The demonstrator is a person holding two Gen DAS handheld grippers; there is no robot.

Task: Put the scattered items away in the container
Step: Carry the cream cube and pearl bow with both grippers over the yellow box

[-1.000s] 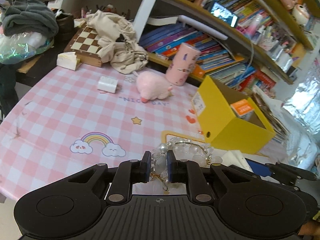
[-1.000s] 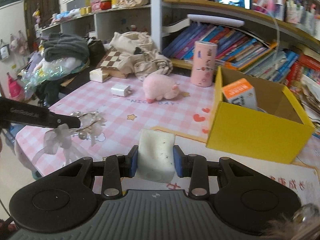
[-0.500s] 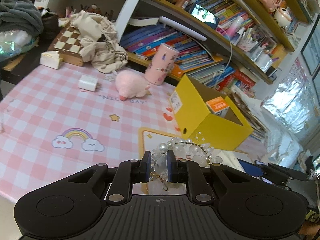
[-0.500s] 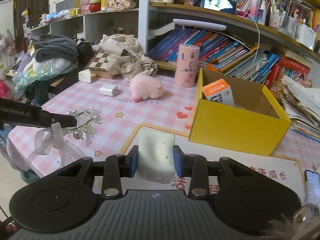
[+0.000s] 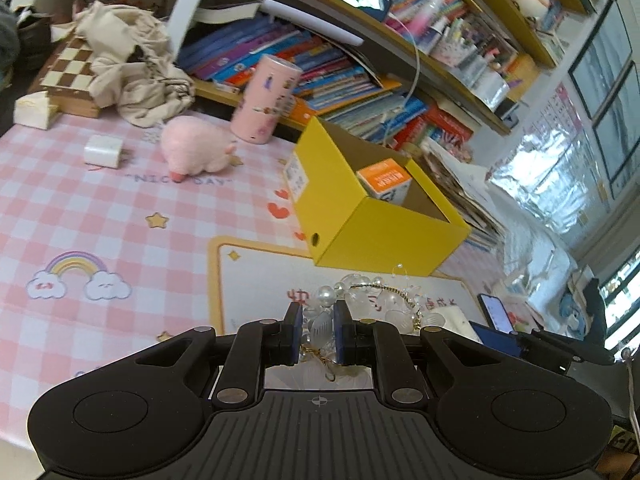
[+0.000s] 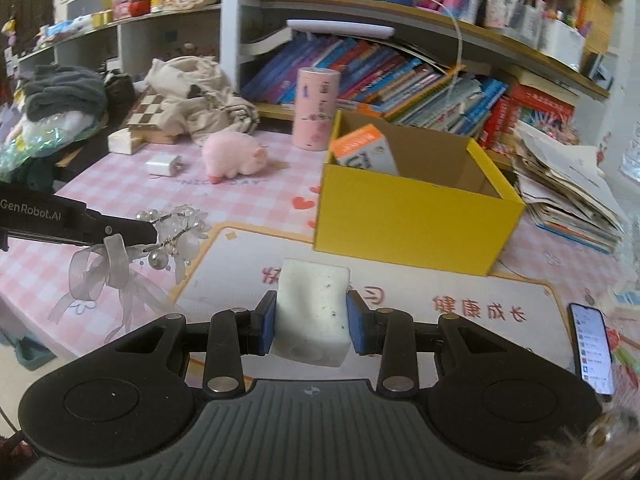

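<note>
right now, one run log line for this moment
left gripper: shut on hairpiece | right gripper: shut on sponge | box: holds carton | both short of box

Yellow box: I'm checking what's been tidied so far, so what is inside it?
The yellow box holds an orange-and-white carton leaning in its far-left corner. The near wall hides most of the floor.

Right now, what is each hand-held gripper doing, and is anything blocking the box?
Left hand-held gripper shut on pearl hairpiece. Right hand-held gripper shut on white sponge block. Yellow box ahead, open top, path unobstructed.
</note>
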